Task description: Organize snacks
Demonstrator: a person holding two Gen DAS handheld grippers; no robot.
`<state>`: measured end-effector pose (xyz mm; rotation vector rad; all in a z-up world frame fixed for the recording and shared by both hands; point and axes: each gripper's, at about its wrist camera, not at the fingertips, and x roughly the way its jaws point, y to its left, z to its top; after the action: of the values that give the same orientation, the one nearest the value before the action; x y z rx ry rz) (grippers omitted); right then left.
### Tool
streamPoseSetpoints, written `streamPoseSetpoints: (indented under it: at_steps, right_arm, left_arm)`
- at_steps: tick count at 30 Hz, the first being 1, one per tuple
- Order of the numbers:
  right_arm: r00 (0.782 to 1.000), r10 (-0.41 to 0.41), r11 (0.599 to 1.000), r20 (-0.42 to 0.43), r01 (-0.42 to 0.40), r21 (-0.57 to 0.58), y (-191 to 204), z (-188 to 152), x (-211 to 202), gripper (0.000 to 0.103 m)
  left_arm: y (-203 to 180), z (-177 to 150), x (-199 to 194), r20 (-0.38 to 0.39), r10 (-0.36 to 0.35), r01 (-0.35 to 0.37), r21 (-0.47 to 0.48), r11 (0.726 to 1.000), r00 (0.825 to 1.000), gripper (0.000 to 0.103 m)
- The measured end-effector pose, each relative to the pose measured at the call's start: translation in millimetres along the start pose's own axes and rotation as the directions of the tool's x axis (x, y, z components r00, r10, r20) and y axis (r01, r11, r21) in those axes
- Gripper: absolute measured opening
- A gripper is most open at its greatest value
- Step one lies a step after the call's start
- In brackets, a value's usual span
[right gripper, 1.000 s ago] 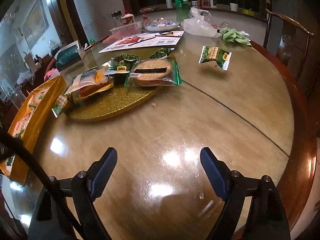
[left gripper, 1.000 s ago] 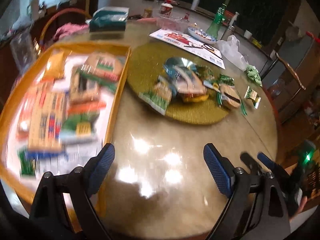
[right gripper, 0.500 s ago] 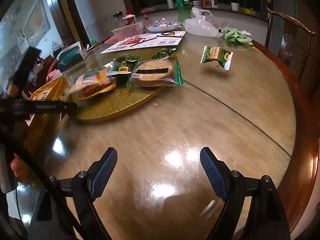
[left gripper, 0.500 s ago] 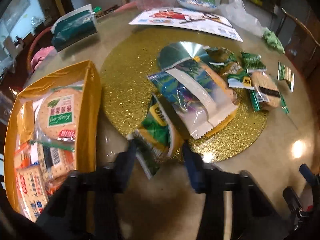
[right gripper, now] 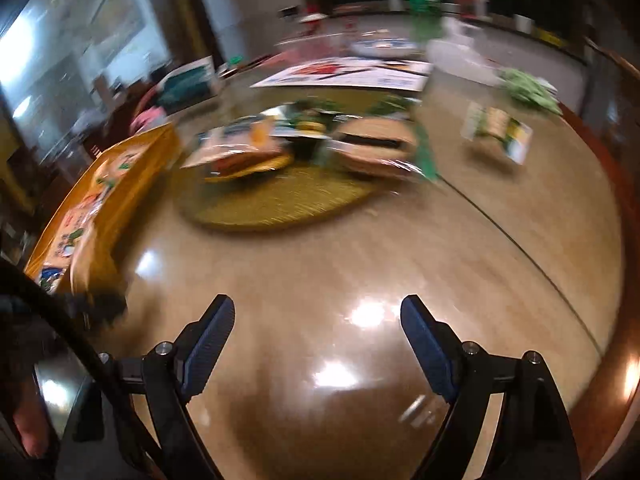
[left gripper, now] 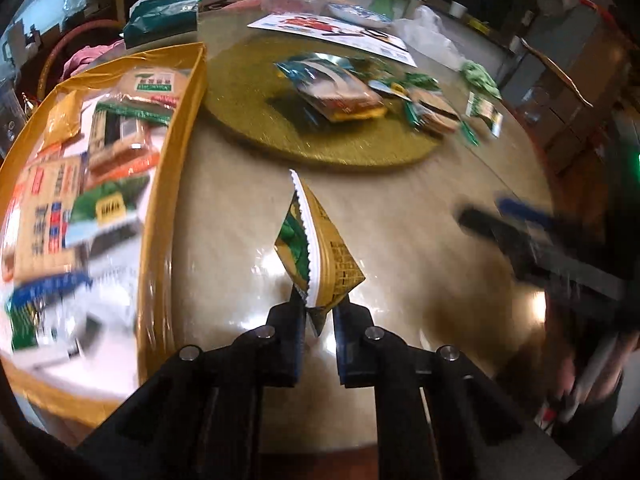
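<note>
A green-and-gold snack packet hung above the counter, clamped in the left gripper jaws. The yellow tray beside it already held many packets; several remained on the gold mat. The right gripper jaws stood apart, empty.

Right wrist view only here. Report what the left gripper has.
Observer: The left gripper is shut on a gold-and-green packet, pinched by one corner.
Operator: Say where it hangs.
Observer: Over the table, between the tray and the mat.
Operator: Give me the tray's contents.
Observer: Several wrapped snacks, covering most of its floor.
</note>
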<state>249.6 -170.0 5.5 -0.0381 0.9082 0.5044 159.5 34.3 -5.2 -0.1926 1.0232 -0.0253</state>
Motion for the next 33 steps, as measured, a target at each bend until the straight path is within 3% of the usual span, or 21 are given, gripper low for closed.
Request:
streamPoseSetpoints:
  at_steps: [3, 7, 12, 14, 16, 20, 27, 29, 31, 33]
  right_arm:
    - [0.997, 0.08, 0.992, -0.011, -0.081, -0.101, 32, 40, 10, 0.086]
    - [0.992, 0.122, 0.984, -0.027, -0.124, -0.13, 61, 98, 38, 0.086]
    - [0.992, 0.101, 0.986, -0.078, -0.11, -0.124, 76, 137, 87, 0.084]
    - [0.992, 0.066, 0.984, -0.108, -0.082, -0.156, 83, 137, 106, 0.069]
    - [0.997, -0.014, 0.978, -0.075, -0.002, -0.209, 91, 130, 109, 0.058]
    - [0.995, -0.072, 0.965, -0.073, 0.051, -0.258, 100, 116, 98, 0.049]
    - [0.998, 0.049, 0.99, -0.044, -0.055, -0.134, 59, 59, 29, 0.047]
    - [0.995, 0.088, 0.994, -0.038, -0.09, -0.066, 45, 39, 13, 0.047]
    - [0.995, 0.1, 0.995, -0.022, -0.1, -0.003, 32, 18, 0, 0.047]
    - [0.995, 0.102, 0.993, 0.002, -0.102, 0.065, 17, -2, -9, 0.047]
  left_arm:
    - [-6, -4, -6, 0.022, 0.037, -0.038, 0.04, 0.998, 0.999, 0.014]
    - [0, -2, -10, 0.034, 0.053, -0.055, 0.06, 0.997, 0.998, 0.013]
    - [3, -11, -15, 0.046, 0.098, -0.102, 0.103, 0.99, 0.994, 0.013]
    - [4, -13, -16, 0.037, 0.124, -0.127, 0.107, 0.986, 0.992, 0.013]
    - [4, -14, -17, 0.039, 0.131, -0.135, 0.103, 0.985, 0.991, 0.014]
    - [4, -18, -18, 0.051, 0.145, -0.15, 0.11, 0.983, 0.988, 0.013]
    - [-3, -30, -20, 0.056, 0.176, -0.182, 0.13, 0.975, 0.983, 0.017]
    - [0, -26, -18, 0.031, 0.155, -0.157, 0.101, 0.982, 0.987, 0.03]
    - [3, -25, -22, -0.011, 0.1, -0.099, 0.062, 0.993, 0.995, 0.071]
    - [5, -28, -34, 0.032, 0.047, -0.048, 0.028, 0.998, 0.998, 0.073]
